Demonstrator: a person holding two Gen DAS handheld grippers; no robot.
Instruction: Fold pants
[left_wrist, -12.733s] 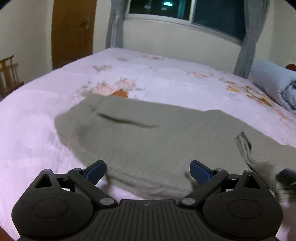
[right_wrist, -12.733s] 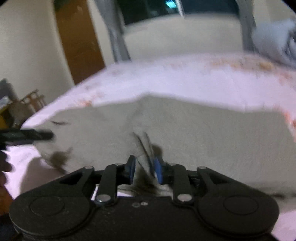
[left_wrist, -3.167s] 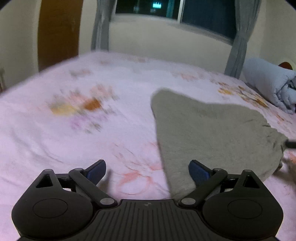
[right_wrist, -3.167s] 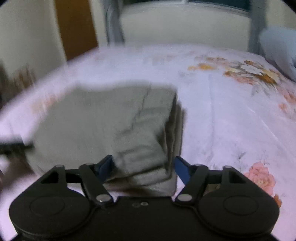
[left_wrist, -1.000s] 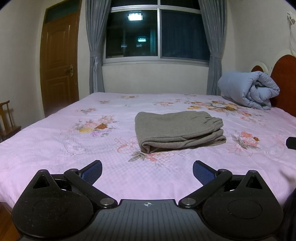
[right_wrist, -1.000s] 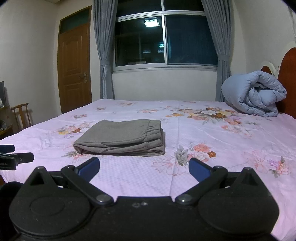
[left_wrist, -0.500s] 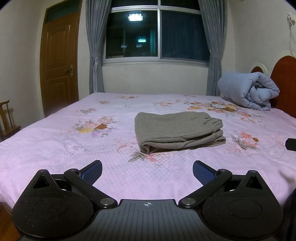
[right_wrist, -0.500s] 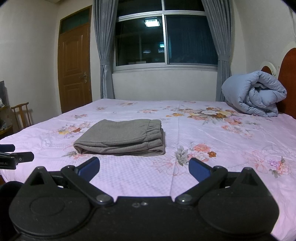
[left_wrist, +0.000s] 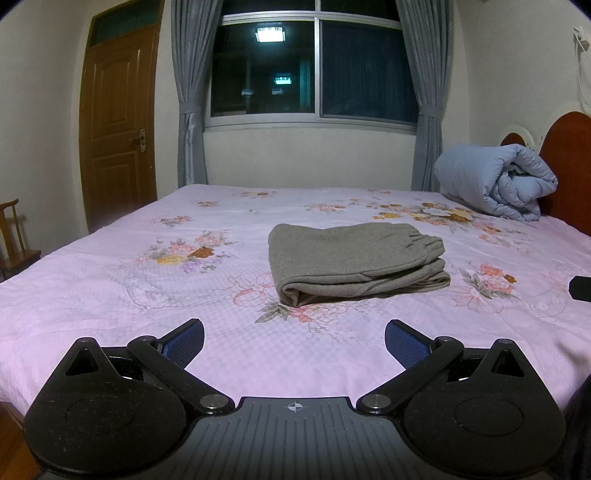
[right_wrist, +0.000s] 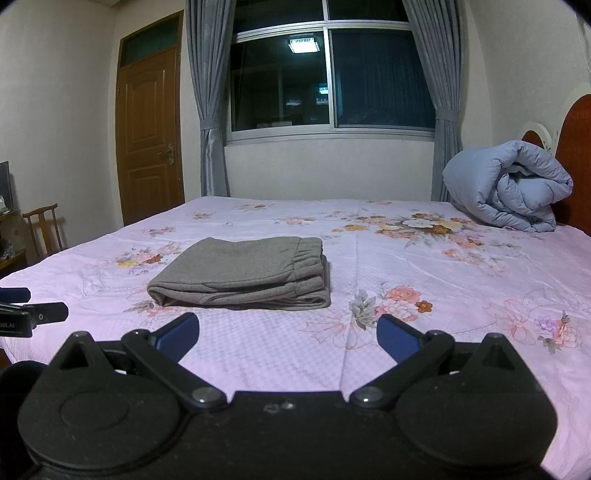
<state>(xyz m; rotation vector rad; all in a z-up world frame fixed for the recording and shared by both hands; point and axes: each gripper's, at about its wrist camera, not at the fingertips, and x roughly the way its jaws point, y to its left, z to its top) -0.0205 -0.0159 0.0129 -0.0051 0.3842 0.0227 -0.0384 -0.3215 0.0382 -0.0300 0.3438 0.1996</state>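
One pair of pants (left_wrist: 354, 262) lies folded into a flat grey bundle on the bed (left_wrist: 110, 295), near its middle. The elastic waistband is on the bundle's right end and a rounded fold on its left; the layers are stacked roughly even, the lowest one sticking out a little at the right.

The left gripper (left_wrist: 294, 341) is held at the near edge of the bed with its two blue-padded fingers spread wide, nothing between them, well apart from the pants. The right gripper (right_wrist: 288, 338) is likewise wide apart and empty, also near the edge, with the pants ahead and slightly left of it.

No containers are in sight. Counted: one rolled blue quilt (right_wrist: 506, 184) at the far right against the headboard (right_wrist: 576, 155), one window (left_wrist: 314, 66) with two grey curtains (left_wrist: 188, 92), one wooden door (left_wrist: 118, 122) on the left, one chair (right_wrist: 42, 229) beside the bed.
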